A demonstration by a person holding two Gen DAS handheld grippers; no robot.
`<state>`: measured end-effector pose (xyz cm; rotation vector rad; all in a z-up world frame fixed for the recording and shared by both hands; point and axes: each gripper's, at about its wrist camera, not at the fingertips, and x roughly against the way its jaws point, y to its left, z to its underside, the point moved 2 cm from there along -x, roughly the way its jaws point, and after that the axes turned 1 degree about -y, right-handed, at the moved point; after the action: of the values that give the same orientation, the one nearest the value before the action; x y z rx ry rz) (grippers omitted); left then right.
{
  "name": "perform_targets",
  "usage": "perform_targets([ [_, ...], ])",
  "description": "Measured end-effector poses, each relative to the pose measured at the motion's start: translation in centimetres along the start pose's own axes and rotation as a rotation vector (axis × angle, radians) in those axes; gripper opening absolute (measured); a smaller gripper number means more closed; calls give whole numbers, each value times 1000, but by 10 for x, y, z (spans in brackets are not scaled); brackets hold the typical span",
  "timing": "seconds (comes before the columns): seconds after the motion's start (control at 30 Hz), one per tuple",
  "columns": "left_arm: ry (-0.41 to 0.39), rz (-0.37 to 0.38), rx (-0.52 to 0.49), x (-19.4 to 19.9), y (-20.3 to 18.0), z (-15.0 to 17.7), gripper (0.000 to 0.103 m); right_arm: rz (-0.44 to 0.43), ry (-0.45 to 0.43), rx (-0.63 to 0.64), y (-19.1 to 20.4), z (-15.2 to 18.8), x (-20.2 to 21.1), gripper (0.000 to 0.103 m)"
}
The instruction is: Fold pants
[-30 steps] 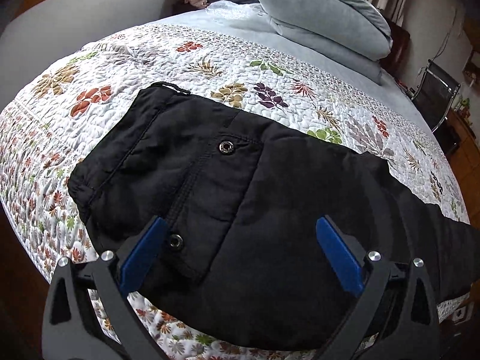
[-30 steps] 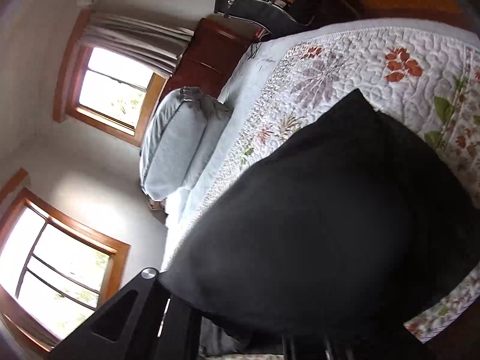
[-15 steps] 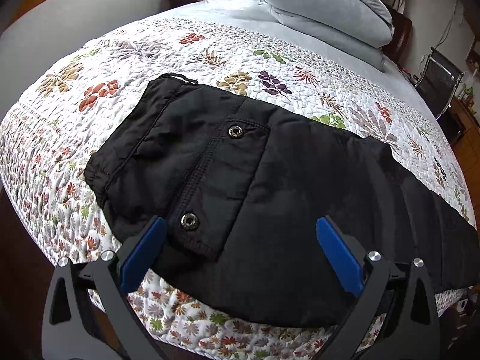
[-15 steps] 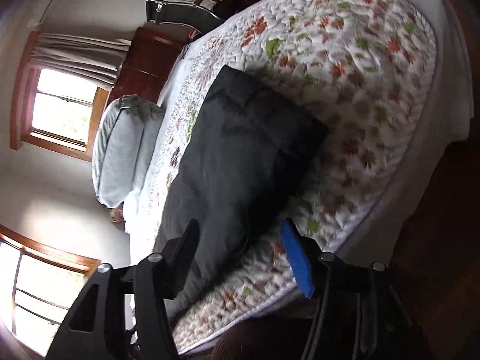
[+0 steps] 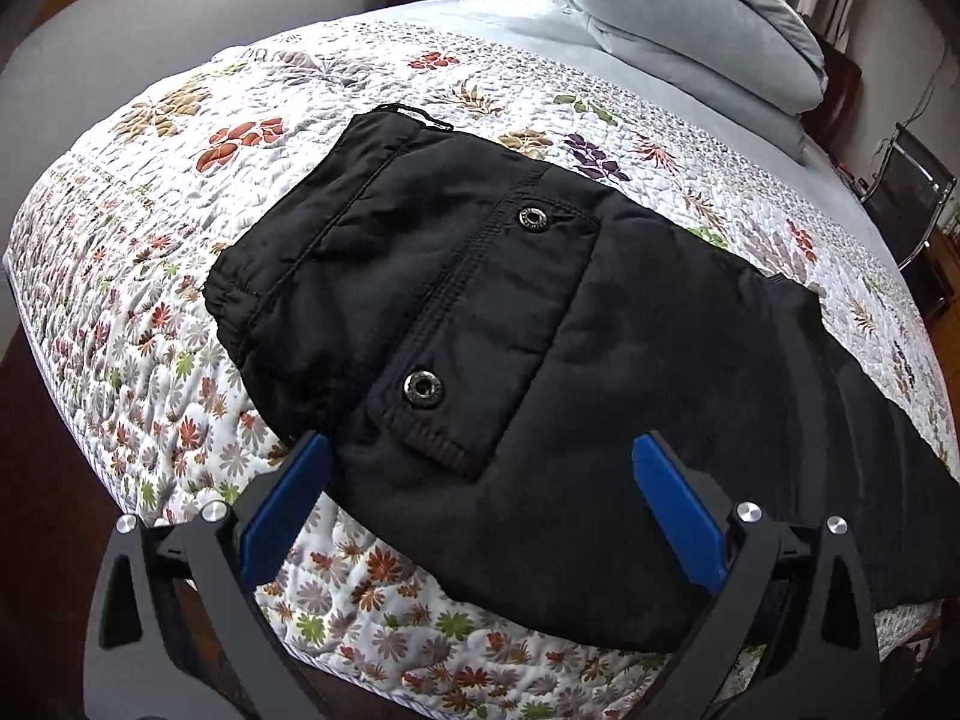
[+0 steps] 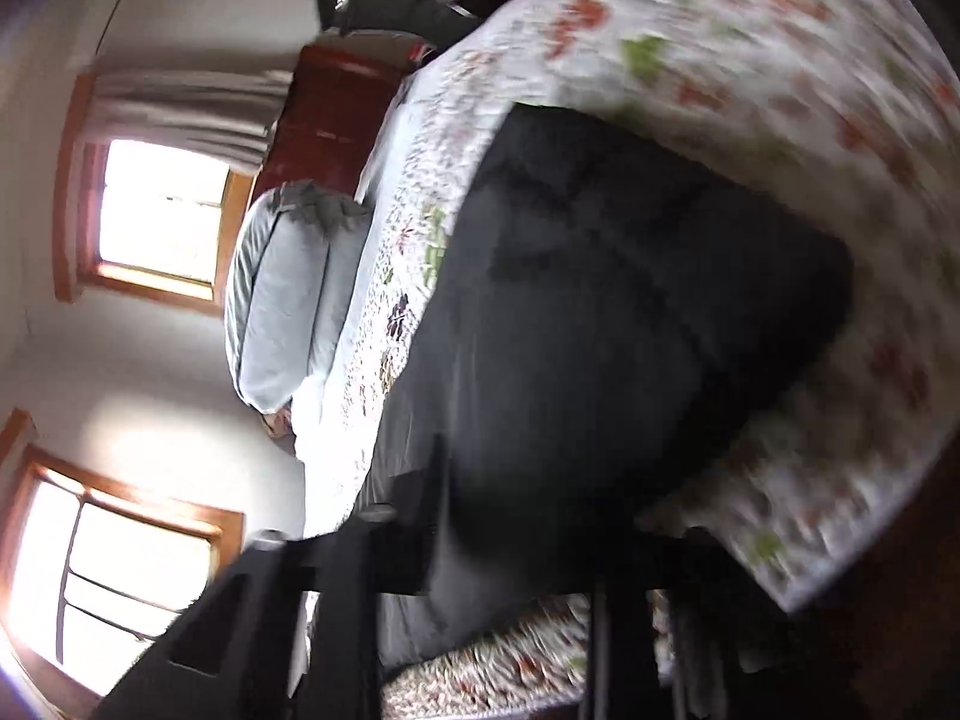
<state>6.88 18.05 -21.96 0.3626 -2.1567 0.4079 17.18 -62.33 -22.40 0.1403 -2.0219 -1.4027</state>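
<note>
I have the pants (image 5: 540, 372) lying flat across the quilt (image 5: 180, 276), waistband toward the quilt's left edge and legs running off to the right, well short of the pillows (image 5: 690, 42). They look already doubled leg over leg, pocket flap and its two snaps (image 5: 424, 388) facing up, so I judge the lengthwise fold done and the crosswise fold yet to come.

My left gripper (image 5: 480, 480) is released, jaws spread wide and holding nothing, hovering over the pants' near edge, just on my side of the pocket. I keep it open there because that edge is the natural place to pinch next.

My right gripper (image 6: 510, 546) sits close over the leg end of the pants (image 6: 600, 312). That view is blurred, so I cannot tell whether its jaws are closed or touching the cloth.
</note>
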Motion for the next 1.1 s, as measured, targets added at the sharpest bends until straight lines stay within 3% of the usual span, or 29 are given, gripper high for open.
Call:
perform_targets([
  [0.27, -34, -48, 80, -7, -3, -1, 100, -40, -2, 178, 59, -25, -10, 12],
  [0.47, -16, -57, 72, -12, -4, -3, 100, 53, 26, 70, 1, -13, -2, 14],
  [0.57, 0, -52, 61, -11, -4, -5, 100, 49, 17, 32, -20, -6, 2, 33],
  [0.6, 7, -47, 59, -9, -4, -5, 100, 46, 9, 21, -24, -3, 4, 49],
  [0.63, 12, -38, 61, -7, -3, -7, 100, 25, 4, 13, -30, -1, 9, 52],
  [0.77, -11, 14, 121, 7, 4, -8, 100, -61, -19, -36, -39, -2, 12, 56],
  [0.9, -44, 67, 188, 19, 5, -10, 100, -88, -29, -47, -41, -5, 11, 56],
  [1.1, -18, 72, 123, 18, -11, -14, 100, -90, -34, -40, -19, -14, -4, 64],
])
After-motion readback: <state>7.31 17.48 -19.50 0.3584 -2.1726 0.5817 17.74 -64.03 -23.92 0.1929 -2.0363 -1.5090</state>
